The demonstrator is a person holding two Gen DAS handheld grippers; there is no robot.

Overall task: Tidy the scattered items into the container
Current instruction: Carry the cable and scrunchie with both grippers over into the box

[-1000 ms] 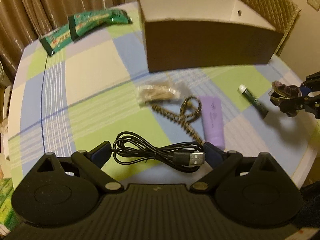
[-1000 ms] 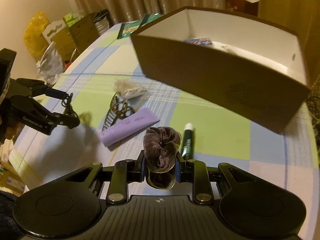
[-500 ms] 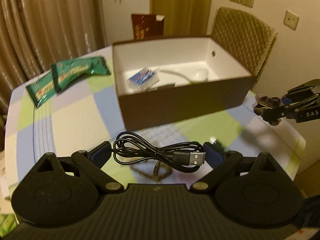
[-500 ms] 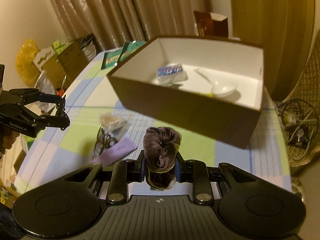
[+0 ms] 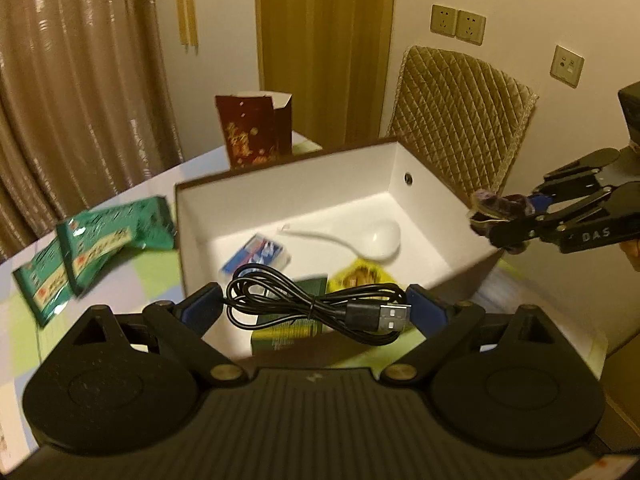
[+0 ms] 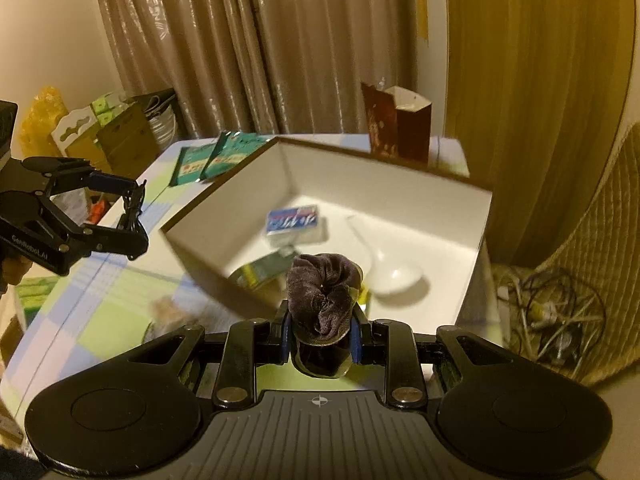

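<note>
While both loads hover, box (image 5: 304, 184) rims frame open floor.

Black cable (image 5: 316, 306), purple velvet scrunchie (image 6: 322, 300), white-lined brown box (image 5: 436, 194), green packets (image 5: 92, 240).

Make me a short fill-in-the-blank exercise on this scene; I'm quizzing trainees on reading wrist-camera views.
1. The left gripper holds a coiled black ____.
2. The right gripper is shut on a purple ____.
3. The white spoon lies inside the ____.
4. The green packets lie ____ the box, on the table.

Missing words: USB cable; scrunchie; box; outside
</note>
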